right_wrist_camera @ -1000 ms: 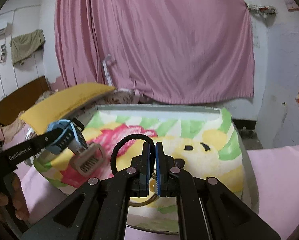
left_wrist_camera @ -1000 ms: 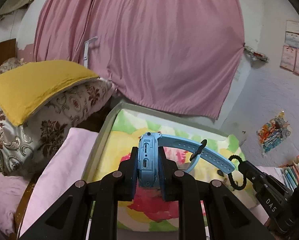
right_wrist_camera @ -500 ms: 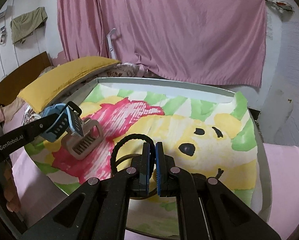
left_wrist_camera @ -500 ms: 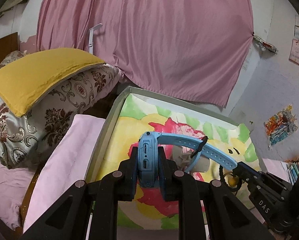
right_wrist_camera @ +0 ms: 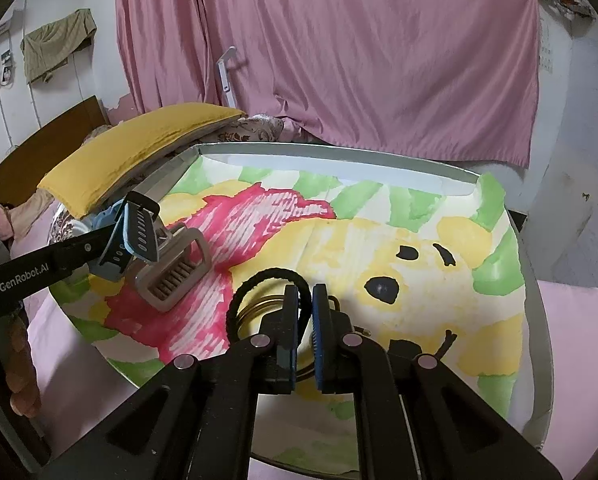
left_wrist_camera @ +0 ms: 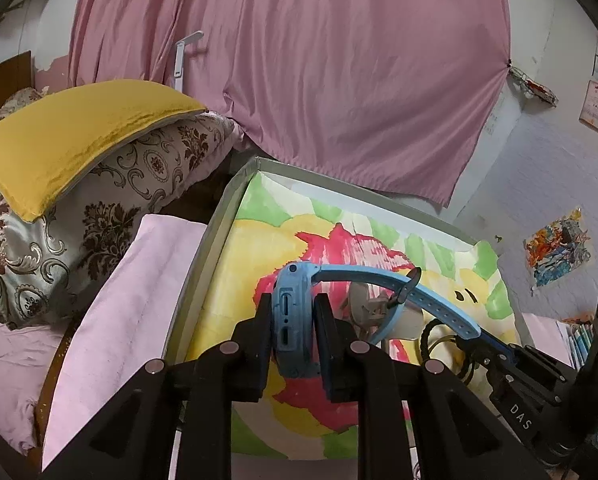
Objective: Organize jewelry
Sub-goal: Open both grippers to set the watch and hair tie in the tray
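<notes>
My left gripper (left_wrist_camera: 293,312) is shut on a blue smartwatch (left_wrist_camera: 291,320), its strap (left_wrist_camera: 395,292) arching right over a grey hair claw clip (right_wrist_camera: 175,268) on the colourful cloth. The watch also shows in the right wrist view (right_wrist_camera: 133,236), held just above the clip. My right gripper (right_wrist_camera: 304,300) is shut on a black hair tie (right_wrist_camera: 259,280), held just above the cloth. Gold bangles (right_wrist_camera: 259,308) lie under it on the cloth. The hair tie also shows in the left wrist view (left_wrist_camera: 431,332).
The cloth covers a round grey-rimmed table (right_wrist_camera: 539,320). A yellow cushion (left_wrist_camera: 79,132) on a patterned pillow (left_wrist_camera: 99,216) lies to the left. A pink curtain (left_wrist_camera: 299,60) hangs behind. Pink bedding (left_wrist_camera: 111,300) borders the table.
Both grippers have tilted down and come lower and nearer to the cloth. The watch now hangs close over the claw clip. The hair tie is lower, over the bangles.
</notes>
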Motion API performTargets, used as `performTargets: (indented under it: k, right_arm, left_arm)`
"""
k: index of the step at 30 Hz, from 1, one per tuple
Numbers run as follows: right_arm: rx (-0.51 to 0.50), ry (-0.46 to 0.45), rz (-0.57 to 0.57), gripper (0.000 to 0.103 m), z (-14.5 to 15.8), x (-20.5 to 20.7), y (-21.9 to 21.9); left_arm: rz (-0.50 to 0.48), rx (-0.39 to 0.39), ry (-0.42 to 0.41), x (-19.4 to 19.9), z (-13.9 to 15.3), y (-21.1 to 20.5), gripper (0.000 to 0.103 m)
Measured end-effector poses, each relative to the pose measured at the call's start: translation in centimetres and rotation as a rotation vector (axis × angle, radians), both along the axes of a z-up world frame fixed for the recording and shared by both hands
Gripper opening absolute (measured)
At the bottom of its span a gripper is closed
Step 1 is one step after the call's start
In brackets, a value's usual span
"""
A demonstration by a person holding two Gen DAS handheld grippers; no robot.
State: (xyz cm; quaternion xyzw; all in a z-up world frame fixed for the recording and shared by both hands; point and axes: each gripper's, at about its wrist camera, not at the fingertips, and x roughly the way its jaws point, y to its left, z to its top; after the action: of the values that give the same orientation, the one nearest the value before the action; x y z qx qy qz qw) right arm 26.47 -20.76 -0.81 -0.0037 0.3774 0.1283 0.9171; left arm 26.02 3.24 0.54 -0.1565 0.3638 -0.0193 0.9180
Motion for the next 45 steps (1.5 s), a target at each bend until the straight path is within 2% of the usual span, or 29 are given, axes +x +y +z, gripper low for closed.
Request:
performTargets:
  k: [4,11,15,18,20,21,22,23,26,27,28,29,31,33,36,40,45]
  right_arm:
    - [0.005,-0.004,0.0,0.025,0.0,-0.2,0.0]
    - [0.015,-0.02,0.002,0.027,0.1,-0.8,0.0]
    - [0.028,-0.064,-0.006,0.042,0.7,-1.9,-0.3]
    - [0.044,-0.115,-0.018,0.047,1.6,-2.9,-0.8]
    - [0.053,-0.147,-0.03,0.056,2.2,-3.6,-1.1]
    - [0.06,-0.164,-0.034,0.06,2.5,-4.0,-1.3]
    - [0.066,-0.175,-0.037,0.064,2.7,-4.3,-1.4]
    - [0.071,-0.186,-0.041,0.066,2.9,-4.6,-1.6]
    - [0.093,-0.22,-0.051,0.076,3.4,-5.9,-2.1]
    - [0.107,-0.228,-0.047,0.084,3.6,-6.4,-2.3]
    - [0.121,-0.237,-0.047,0.092,3.8,-6.9,-2.5]
    - [0.132,-0.246,-0.047,0.094,4.0,-7.4,-2.7]
    - [0.156,-0.272,-0.046,0.096,4.4,-8.7,-3.2]
    - [0.167,-0.292,-0.055,0.101,4.7,-9.8,-3.6]
    - [0.18,-0.326,-0.069,0.101,5.0,-11.4,-4.2]
    - [0.201,-0.343,-0.063,0.101,5.2,-13.0,-4.7]
    - [0.19,-0.362,-0.056,0.101,5.1,-15.1,-5.1]
  left_arm:
    - [0.001,-0.001,0.018,0.0,-0.2,0.1,0.021]
    - [0.008,0.001,0.002,-0.7,0.2,0.4,0.028]
    - [0.01,0.01,-0.009,-1.4,0.5,0.4,0.029]
    - [0.009,0.018,-0.023,-2.1,0.7,0.4,0.031]
    - [0.011,0.03,-0.048,-2.8,1.0,0.3,0.037]
    - [0.011,0.032,-0.058,-3.1,1.2,0.3,0.045]
    - [0.009,0.025,-0.078,-3.6,1.4,0.4,0.058]
    - [0.012,0.019,-0.093,-3.9,1.5,0.4,0.063]
    - [0.02,0.017,-0.137,-5.1,2.2,0.4,0.066]
    - [0.02,0.023,-0.147,-5.4,2.4,0.4,0.066]
    - [0.018,0.028,-0.165,-5.9,2.7,0.3,0.071]
    - [0.016,0.029,-0.174,-6.2,2.7,0.2,0.075]
    - [0.015,0.023,-0.216,-7.3,3.0,0.1,0.09]
    - [0.006,0.024,-0.246,-8.1,3.2,-0.1,0.094]
    - [-0.012,0.048,-0.28,-9.3,3.4,-0.5,0.1]
    - [-0.036,0.077,-0.343,-11.5,3.8,-1.4,0.102]
    - [-0.065,0.119,-0.378,-13.8,3.9,-2.4,0.102]
